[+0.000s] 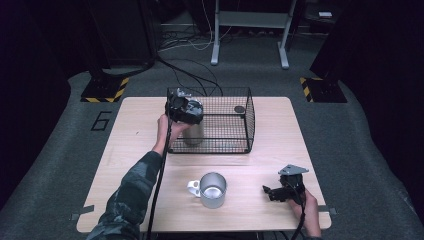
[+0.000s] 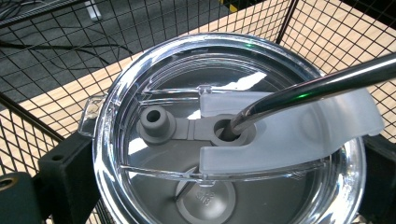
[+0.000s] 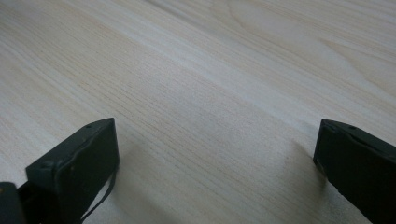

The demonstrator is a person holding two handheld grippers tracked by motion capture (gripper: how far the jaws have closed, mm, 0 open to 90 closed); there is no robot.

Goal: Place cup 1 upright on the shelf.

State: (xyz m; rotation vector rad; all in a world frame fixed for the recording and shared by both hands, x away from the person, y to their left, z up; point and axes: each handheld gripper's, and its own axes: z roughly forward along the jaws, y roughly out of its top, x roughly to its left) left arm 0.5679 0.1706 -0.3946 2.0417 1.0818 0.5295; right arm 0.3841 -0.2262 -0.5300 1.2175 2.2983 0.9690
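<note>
One camera sits high above my side and looks forward and down at the whole table. The camera on my left claw looks straight down, very close, onto a clear lid inside the wire basket. The camera on my right claw looks low and close along the bare wood. All views share that table.

A tumbler inside a wire basket is largely hidden beneath the left gripper. In the left gripper view, the clear lid is cut off at six o'clock and the metal straw at three o'clock. A small dark object in the basket cannot be identified.
</note>
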